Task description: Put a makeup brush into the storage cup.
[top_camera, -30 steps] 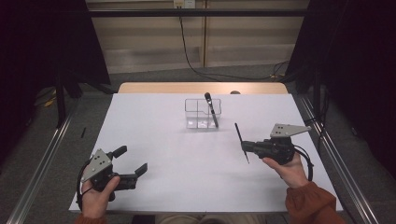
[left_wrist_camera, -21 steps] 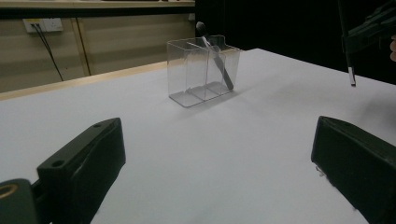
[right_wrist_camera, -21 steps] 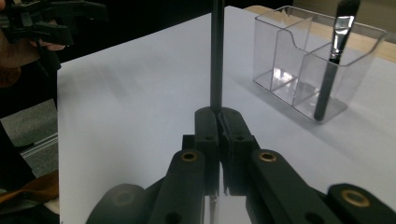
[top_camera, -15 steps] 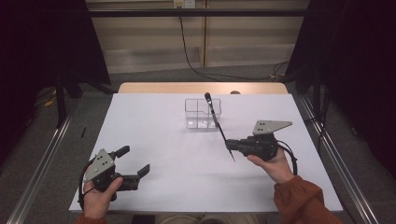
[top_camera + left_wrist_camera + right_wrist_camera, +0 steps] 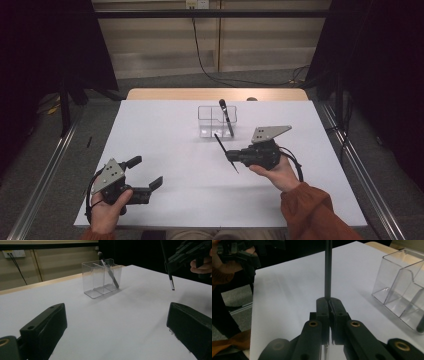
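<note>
A clear two-compartment box (image 5: 210,121) stands on the white table (image 5: 175,145), with a dark stick-shaped item (image 5: 226,116) leaning in its right compartment. My right gripper (image 5: 231,156) is just in front of the box, above the table. It is shut on a thin black stick (image 5: 222,146), which crosses the jaws. In the right gripper view the jaws meet on that stick (image 5: 327,270), and the box (image 5: 398,293) lies to the right. My left gripper (image 5: 146,172) rests open near the front left, holding nothing. The left gripper view shows the box (image 5: 101,277) and the held stick (image 5: 168,267).
A wooden strip (image 5: 215,94) borders the table's far edge. Metal rails (image 5: 50,165) run along both sides of the table, with dark curtains beyond. A cable (image 5: 200,55) hangs down the back wall.
My right gripper has moved left with the thin stick, from the table's right side to just in front of the clear box. The left gripper has stayed put.
</note>
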A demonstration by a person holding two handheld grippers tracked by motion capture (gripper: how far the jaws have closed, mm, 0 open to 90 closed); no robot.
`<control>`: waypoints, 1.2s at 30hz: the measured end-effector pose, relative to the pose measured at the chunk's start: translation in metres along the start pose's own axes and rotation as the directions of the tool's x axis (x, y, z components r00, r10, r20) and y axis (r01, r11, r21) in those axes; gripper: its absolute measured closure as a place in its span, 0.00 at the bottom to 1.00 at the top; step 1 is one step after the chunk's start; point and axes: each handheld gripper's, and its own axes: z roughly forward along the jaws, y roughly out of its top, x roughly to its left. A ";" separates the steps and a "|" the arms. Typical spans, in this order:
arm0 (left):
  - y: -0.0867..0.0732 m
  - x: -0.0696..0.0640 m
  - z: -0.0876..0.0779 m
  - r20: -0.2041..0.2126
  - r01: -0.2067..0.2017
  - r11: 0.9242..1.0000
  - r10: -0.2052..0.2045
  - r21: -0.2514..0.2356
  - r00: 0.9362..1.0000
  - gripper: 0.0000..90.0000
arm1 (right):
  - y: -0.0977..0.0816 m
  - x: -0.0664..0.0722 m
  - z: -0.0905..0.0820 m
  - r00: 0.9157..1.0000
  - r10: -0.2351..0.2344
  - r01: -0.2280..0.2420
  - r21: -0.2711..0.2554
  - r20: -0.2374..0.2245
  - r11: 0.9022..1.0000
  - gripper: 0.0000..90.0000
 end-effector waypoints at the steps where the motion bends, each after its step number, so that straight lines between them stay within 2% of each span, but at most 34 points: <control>1: 0.000 0.000 0.000 0.001 -0.005 1.000 0.005 0.003 1.000 0.03 | 0.001 0.000 0.002 1.000 -0.004 0.004 0.010 -0.004 1.000 0.96; 7: 0.003 -0.001 0.003 0.014 -0.019 1.000 0.019 0.015 1.000 0.03 | 0.012 0.001 0.011 0.999 -0.038 0.039 0.056 -0.025 0.998 0.96; 12: 0.006 -0.001 0.005 0.024 -0.026 1.000 0.026 0.017 0.999 0.03 | 0.020 0.005 0.019 0.997 -0.073 0.076 0.116 -0.029 0.990 0.96; 16: 0.008 -0.001 0.006 0.034 -0.027 0.999 0.026 0.024 0.999 0.03 | 0.026 0.008 0.025 0.993 -0.119 0.119 0.176 -0.009 0.977 0.96; 20: 0.011 -0.001 0.009 0.032 -0.040 0.998 0.038 0.045 0.999 0.03 | 0.029 0.007 0.030 0.991 -0.136 0.136 0.218 -0.015 0.966 0.96; 23: 0.014 -0.001 0.010 0.050 -0.042 0.998 0.040 0.056 0.998 0.03 | 0.031 0.006 0.033 0.989 -0.144 0.147 0.251 -0.029 0.957 0.96; 26: 0.017 -0.003 0.012 0.067 -0.052 0.996 0.047 0.068 0.997 0.03 | 0.034 0.007 0.037 0.986 -0.159 0.167 0.298 -0.052 0.940 0.96; 28: 0.019 -0.003 0.013 0.076 -0.062 0.995 0.056 0.078 0.996 0.03 | 0.036 0.008 0.039 0.982 -0.174 0.187 0.334 -0.070 0.924 0.96; 36: 0.025 -0.002 0.015 0.094 -0.068 0.991 0.057 0.116 0.994 0.03 | 0.039 0.010 0.048 0.973 -0.214 0.233 0.424 -0.091 0.875 0.96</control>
